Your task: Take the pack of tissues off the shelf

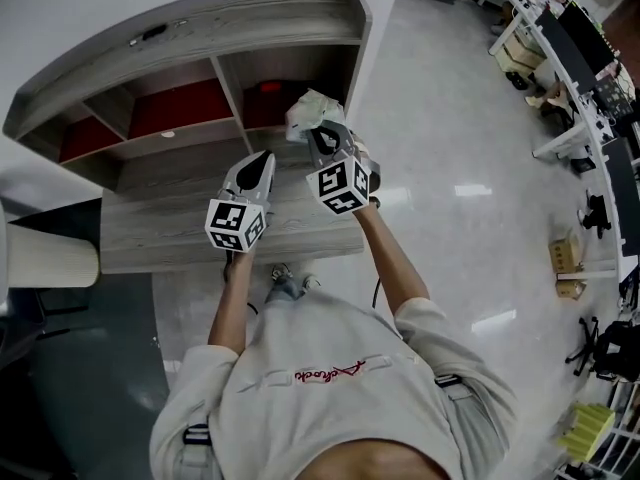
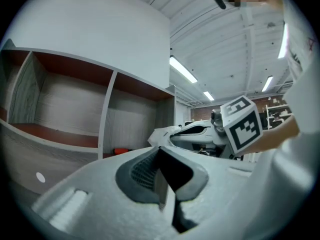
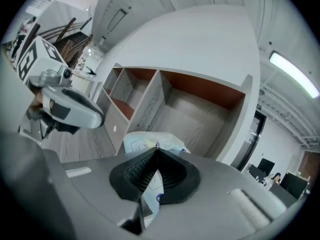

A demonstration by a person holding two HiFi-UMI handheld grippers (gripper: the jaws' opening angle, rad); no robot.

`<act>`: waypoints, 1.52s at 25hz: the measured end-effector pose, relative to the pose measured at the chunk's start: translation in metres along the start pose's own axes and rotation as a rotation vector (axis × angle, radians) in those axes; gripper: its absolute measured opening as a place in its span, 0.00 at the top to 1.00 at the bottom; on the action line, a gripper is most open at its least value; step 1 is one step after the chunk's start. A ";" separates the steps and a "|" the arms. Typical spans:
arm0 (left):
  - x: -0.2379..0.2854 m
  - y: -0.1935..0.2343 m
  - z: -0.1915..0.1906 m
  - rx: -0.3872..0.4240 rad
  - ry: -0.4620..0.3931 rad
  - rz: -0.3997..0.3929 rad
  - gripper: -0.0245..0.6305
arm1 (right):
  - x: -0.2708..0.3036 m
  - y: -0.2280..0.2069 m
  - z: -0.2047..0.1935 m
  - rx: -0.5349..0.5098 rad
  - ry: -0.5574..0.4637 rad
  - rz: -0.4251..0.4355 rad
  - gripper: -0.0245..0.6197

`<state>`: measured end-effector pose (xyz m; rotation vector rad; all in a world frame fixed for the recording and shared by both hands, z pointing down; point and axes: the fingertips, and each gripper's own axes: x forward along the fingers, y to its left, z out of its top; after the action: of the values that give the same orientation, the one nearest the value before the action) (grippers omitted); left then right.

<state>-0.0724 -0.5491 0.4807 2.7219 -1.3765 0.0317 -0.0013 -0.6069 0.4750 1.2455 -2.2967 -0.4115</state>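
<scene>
**Two tools at the shelf, right one on the pack**

Right tool (image 1: 320,134): jaws pinched together on a thin edge of the pack (image 1: 312,110). In the right gripper view the white wrapper, with blue print, runs down between the pads (image 3: 134,173) and bulges out past the tips. The pack (image 3: 146,141) hangs from that pinch at the mouth of the right-hand compartment of the shelf (image 1: 250,23). No view shows whether its underside touches the board.

Left tool (image 1: 262,160): jaws together, nothing between them in the left gripper view. It sits just left of and a little below the right tool, above the grey wood ledge (image 1: 170,218) in front of the compartments, touching nothing.

From the left gripper view, the right tool (image 2: 175,132) crosses in from the right, with the pack (image 2: 161,134) at its tip, in front of the shelf's end panel.

Shelf: grey wood, red backs. A small red thing (image 1: 272,86) lies deep in the right-hand compartment, behind the pack.

Both forearms are stretched forward; glossy floor (image 1: 450,198) to the right.
</scene>
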 end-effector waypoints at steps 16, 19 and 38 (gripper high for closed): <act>-0.020 -0.031 -0.021 -0.014 0.022 0.025 0.96 | -0.068 0.036 -0.043 0.338 -0.110 -0.052 0.95; -0.028 -0.029 -0.027 -0.022 0.031 0.040 0.96 | -0.073 0.040 -0.049 0.343 -0.099 -0.050 0.95; -0.086 -0.016 -0.037 -0.052 0.029 0.019 0.96 | -0.110 0.070 -0.029 0.351 -0.124 -0.138 0.95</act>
<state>-0.1094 -0.4670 0.5117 2.6556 -1.3752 0.0355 0.0171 -0.4771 0.5027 1.5936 -2.4707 -0.1360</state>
